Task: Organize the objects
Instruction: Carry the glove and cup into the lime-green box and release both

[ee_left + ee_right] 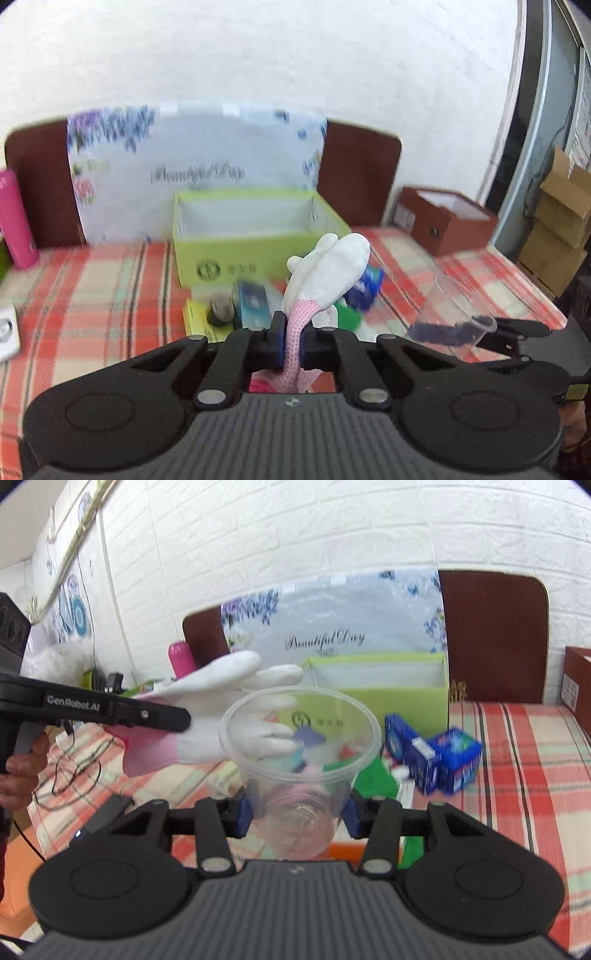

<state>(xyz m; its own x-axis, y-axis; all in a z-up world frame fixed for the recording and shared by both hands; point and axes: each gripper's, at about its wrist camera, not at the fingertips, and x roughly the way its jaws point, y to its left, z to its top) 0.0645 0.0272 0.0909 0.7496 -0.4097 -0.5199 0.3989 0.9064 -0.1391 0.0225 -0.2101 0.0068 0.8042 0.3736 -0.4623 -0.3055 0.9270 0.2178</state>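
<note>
My left gripper (pixel 291 349) is shut on the pink cuff of a white and pink glove (pixel 327 273) and holds it above the table, fingers pointing toward the open green box (pixel 255 236). The glove also shows in the right wrist view (pixel 229 716), held by the left gripper (pixel 181 718). My right gripper (pixel 297 812) is shut on a clear plastic cup (pixel 299 753), held in the air with its mouth facing forward. In the left wrist view the cup (pixel 450 310) is at the right, level with the glove.
Small items lie in front of the green box: blue boxes (pixel 436 757), a yellow pack (pixel 201 321), green pieces (pixel 349 317). A pink bottle (pixel 14 218) stands at the left, a brown box (pixel 447 218) at the right. A floral bag (pixel 195 162) leans against the brown headboard (pixel 358 170).
</note>
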